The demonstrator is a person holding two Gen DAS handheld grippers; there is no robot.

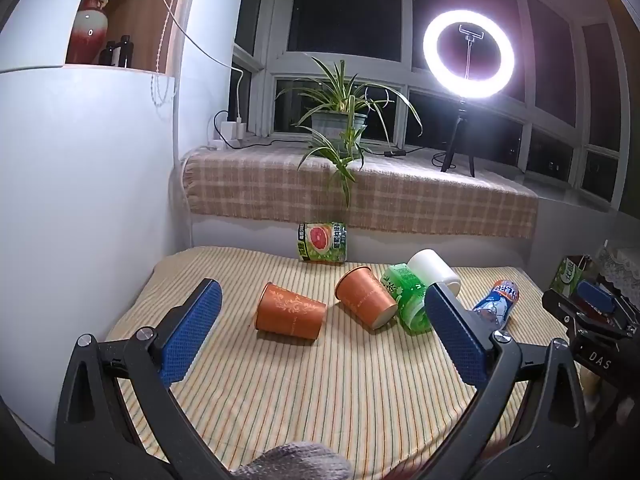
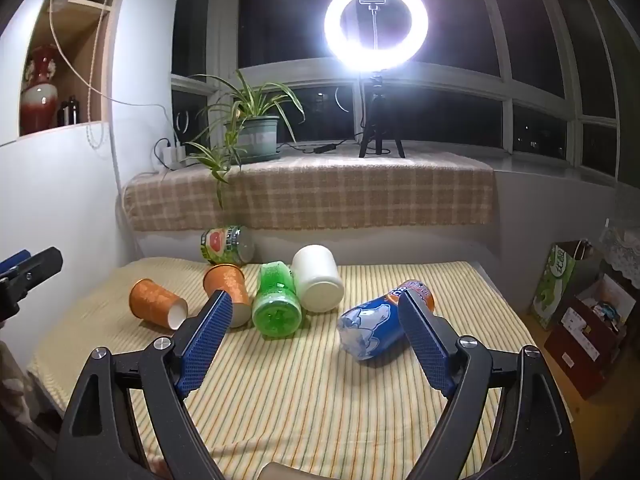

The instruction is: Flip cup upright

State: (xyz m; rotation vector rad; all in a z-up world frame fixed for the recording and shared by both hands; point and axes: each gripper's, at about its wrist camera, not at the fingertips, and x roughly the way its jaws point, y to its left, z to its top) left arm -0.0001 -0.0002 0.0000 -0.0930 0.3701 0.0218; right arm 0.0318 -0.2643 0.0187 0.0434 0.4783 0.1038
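Note:
Two orange paper cups lie on their sides on the striped tablecloth. The left cup [image 1: 289,315] [image 2: 157,303] lies with its mouth to the right. The second cup [image 1: 366,296] [image 2: 226,286] lies beside a green cup [image 1: 406,295] [image 2: 277,304]. A white cup [image 1: 434,269] [image 2: 318,278] and a blue patterned cup [image 1: 498,300] [image 2: 374,326] also lie tipped. My left gripper [image 1: 320,332] is open and empty, short of the orange cups. My right gripper [image 2: 316,340] is open and empty, with the blue cup by its right finger.
A green grapefruit-print container [image 1: 322,242] [image 2: 226,245] lies at the table's back edge. Behind it is a plaid-covered sill with a potted plant [image 1: 340,120] and a ring light [image 1: 469,54]. A white wall is at left; boxes [image 2: 588,320] stand at right.

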